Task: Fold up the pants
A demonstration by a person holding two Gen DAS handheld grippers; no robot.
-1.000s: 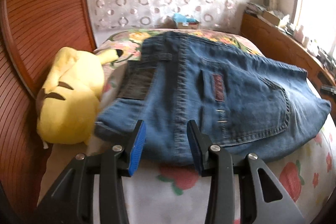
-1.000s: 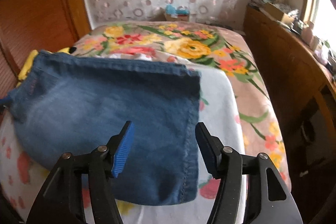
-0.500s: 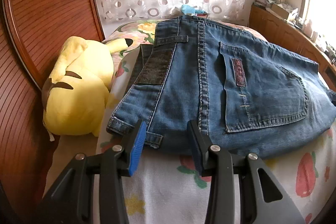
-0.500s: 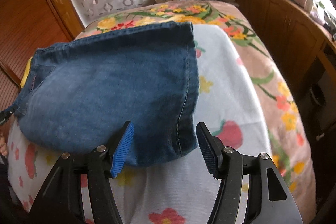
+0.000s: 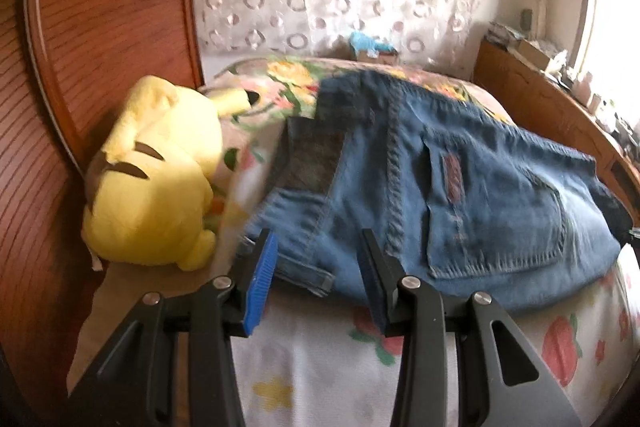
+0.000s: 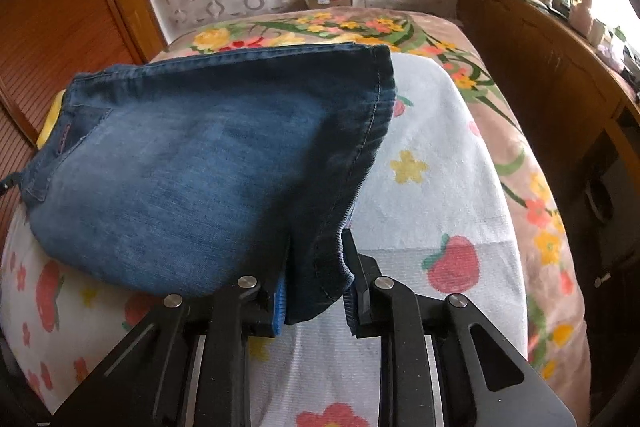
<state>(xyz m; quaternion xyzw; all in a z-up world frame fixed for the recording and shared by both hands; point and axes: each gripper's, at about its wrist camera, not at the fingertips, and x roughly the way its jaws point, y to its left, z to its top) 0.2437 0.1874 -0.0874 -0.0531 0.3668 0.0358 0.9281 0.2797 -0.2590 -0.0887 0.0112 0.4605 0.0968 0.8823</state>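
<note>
Bedroom light falls on a bed (image 6: pixel 436 187) spread with a white strawberry-print towel over a floral blanket, a wooden headboard (image 5: pixel 100 39) to the left and a patterned curtain behind. Across the towel lie the blue jeans (image 5: pixel 460 195), already folded into a short stack, back pocket (image 5: pixel 496 223) up, waistband end toward a yellow plush toy (image 5: pixel 152 179) that sits just beside it. In the right wrist view the right gripper (image 6: pixel 316 291) has just been closing, and its 2 pads now pinch the near corner of the hem end of the denim, the cloth bunched between them. The left gripper (image 5: pixel 316 283) hovers with its jaws spread partway over the waistband corner near the belt loop (image 5: pixel 308 277); whether the pads touch cloth I cannot tell, as that view is blurred. The step in hand looks like taking both near corners for the next fold. To do it well, the left should bite every layer at the waistband edge before any lift, then both hands should rise together, keeping the near edge taut and level, so the stack does not slide apart or drag the towel. Clearing the plush toy matters too.
</note>
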